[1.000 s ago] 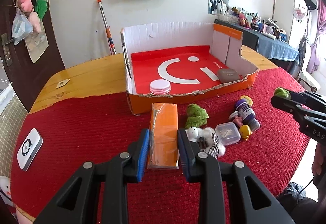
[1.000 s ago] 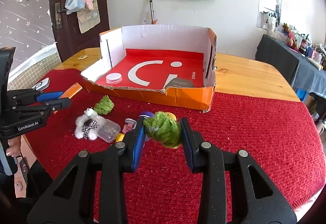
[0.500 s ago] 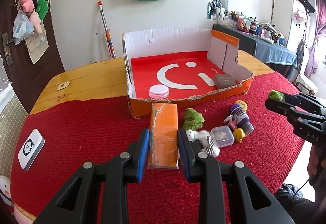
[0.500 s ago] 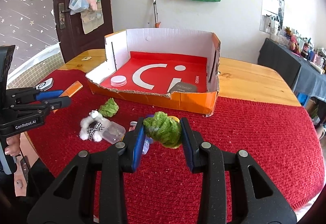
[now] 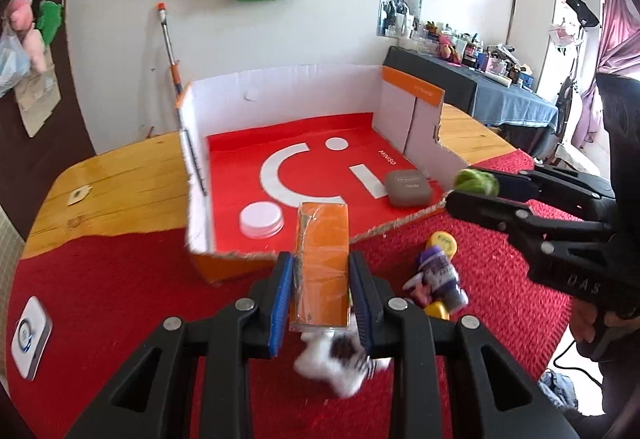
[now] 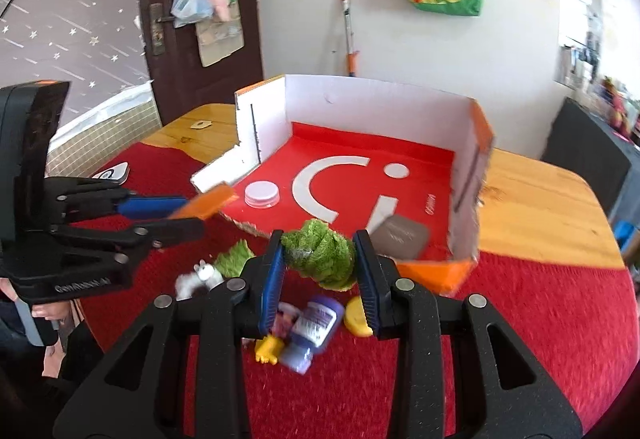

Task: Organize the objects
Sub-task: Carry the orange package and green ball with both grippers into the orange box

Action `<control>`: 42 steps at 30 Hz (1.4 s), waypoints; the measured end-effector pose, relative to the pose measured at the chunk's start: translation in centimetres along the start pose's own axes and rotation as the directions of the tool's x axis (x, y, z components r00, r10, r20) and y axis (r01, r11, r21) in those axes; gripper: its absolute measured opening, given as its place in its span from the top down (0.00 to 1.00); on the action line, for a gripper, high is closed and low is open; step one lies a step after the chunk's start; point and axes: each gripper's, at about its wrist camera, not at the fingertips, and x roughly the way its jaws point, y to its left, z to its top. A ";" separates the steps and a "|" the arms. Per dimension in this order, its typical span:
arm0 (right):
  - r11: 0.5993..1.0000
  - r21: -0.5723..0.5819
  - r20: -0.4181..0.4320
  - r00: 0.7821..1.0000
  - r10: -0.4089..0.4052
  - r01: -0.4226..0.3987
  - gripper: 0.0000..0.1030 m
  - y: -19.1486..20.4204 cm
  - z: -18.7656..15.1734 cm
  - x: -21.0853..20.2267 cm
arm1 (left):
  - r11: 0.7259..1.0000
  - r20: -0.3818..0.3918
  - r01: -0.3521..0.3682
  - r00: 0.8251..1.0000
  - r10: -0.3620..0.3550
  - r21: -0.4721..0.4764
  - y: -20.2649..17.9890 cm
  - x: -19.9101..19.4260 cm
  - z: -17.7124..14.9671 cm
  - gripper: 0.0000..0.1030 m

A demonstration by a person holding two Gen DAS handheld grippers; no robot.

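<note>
Orange box (image 5: 321, 263) clamped in left hand-held gripper (image 5: 322, 293), green toy (image 6: 320, 253) in right hand-held gripper (image 6: 320, 281).

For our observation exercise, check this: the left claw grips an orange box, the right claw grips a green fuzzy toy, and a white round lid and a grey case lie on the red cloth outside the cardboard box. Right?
Not quite. In the left wrist view, the white round lid and grey case lie inside the cardboard box. The left claw does grip the orange box; the right claw grips the green fuzzy toy.
</note>
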 end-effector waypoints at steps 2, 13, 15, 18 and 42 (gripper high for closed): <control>0.999 -0.006 -0.016 0.999 0.036 -0.036 0.69 -0.3 0.7 0.9 | 1.000 -0.019 0.024 1.000 -0.024 -0.007 0.1 1.2 0.9 0.71; 0.982 -0.031 -0.192 0.966 0.176 -0.185 0.69 -2.0 2.9 7.2 | 0.998 -0.124 0.064 0.990 -0.061 0.025 0.3 6.6 4.2 0.71; 0.979 -0.024 -0.227 0.955 0.193 -0.203 0.69 -2.4 3.0 8.3 | 0.997 -0.141 0.068 0.988 -0.064 0.024 0.7 7.4 4.6 0.71; 0.977 -0.041 -0.265 0.945 0.190 -0.208 0.69 -2.6 3.0 9.3 | 0.996 -0.169 0.084 0.982 -0.080 0.021 1.0 8.3 5.0 0.71; 0.961 -0.113 -0.436 0.882 0.181 -0.253 0.68 -2.5 2.7 13.5 | 0.990 -0.261 0.129 0.959 -0.112 0.051 1.5 11.3 4.6 0.71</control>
